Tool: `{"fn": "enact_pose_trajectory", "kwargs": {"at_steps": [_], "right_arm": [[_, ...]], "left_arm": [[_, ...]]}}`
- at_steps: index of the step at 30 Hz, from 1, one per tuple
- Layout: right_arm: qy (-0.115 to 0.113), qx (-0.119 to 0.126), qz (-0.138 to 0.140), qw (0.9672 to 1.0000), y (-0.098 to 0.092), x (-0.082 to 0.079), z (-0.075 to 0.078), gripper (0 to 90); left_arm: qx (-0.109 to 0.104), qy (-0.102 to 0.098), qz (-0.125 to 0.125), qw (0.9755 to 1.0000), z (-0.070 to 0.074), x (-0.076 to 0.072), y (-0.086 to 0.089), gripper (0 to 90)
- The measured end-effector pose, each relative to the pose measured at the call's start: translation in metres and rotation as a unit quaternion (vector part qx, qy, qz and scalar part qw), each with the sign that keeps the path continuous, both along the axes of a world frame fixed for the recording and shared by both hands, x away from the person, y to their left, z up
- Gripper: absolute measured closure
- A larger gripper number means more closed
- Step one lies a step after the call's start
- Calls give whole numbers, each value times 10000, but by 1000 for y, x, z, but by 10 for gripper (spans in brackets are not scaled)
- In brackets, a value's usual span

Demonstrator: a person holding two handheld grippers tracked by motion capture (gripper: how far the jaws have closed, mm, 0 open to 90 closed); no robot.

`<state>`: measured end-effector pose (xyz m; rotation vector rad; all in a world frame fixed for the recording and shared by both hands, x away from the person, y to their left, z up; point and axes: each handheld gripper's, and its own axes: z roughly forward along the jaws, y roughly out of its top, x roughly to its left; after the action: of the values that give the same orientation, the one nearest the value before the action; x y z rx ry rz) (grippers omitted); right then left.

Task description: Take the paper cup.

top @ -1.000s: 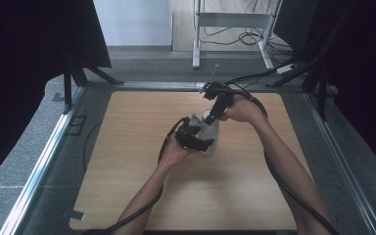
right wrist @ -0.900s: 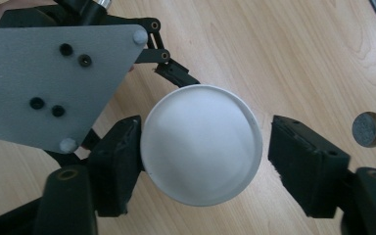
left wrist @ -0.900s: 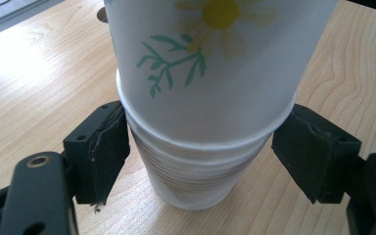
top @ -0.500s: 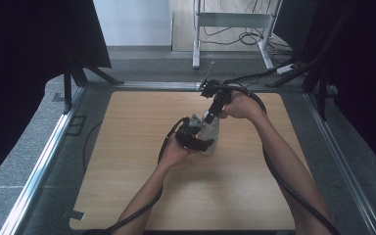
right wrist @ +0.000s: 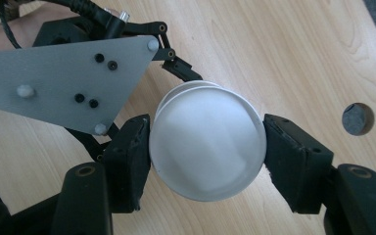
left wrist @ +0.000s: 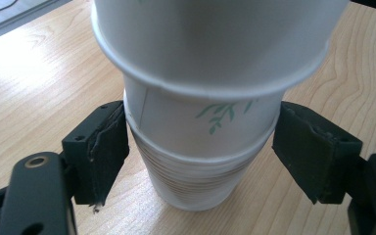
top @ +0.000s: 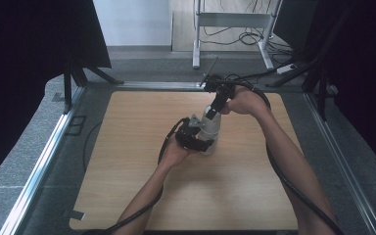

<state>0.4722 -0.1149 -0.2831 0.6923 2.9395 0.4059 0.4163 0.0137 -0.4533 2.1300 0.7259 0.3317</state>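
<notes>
A stack of white paper cups [top: 208,139] stands upright mid-table; the lower cups [left wrist: 196,181] carry a green leaf print. My left gripper [top: 196,139] comes in from the side, its pads [left wrist: 103,147] pressed on the stack, one on each side. The top cup [left wrist: 210,39] sits partly out of the stack. My right gripper [top: 210,115] reaches down from above and is shut on that top cup [right wrist: 205,147], a pad [right wrist: 127,161] on each side of its rim. The left gripper's grey plate [right wrist: 68,83] lies beside the cups in the right gripper view.
The wooden table [top: 127,186] has a small round hole [right wrist: 358,118] near the cups. Metal rails [top: 44,161] border it, with dark curtains on both sides. Black cables [top: 293,186] trail along both forearms. A white frame [top: 230,19] stands on the floor beyond.
My right gripper has risen slightly with the top cup. The left gripper and the lower stack have stayed in place.
</notes>
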Motion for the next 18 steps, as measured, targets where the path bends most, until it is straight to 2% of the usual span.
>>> {"fn": "enact_pose_trajectory", "kwargs": {"at_steps": [9,13,18], "right_arm": [[-103,42,71,9999,-2,-5,15,368],[-155,112,82,9998,-4,-9,22,368],[-214,158,116,9996,-6,-13,28,368]], "left_arm": [[-3,2,-4,10000,0,0,0,201],[-21,56,-8,10000,1,1,2,146],[-3,62,-78,10000,5,-1,4,137]]}}
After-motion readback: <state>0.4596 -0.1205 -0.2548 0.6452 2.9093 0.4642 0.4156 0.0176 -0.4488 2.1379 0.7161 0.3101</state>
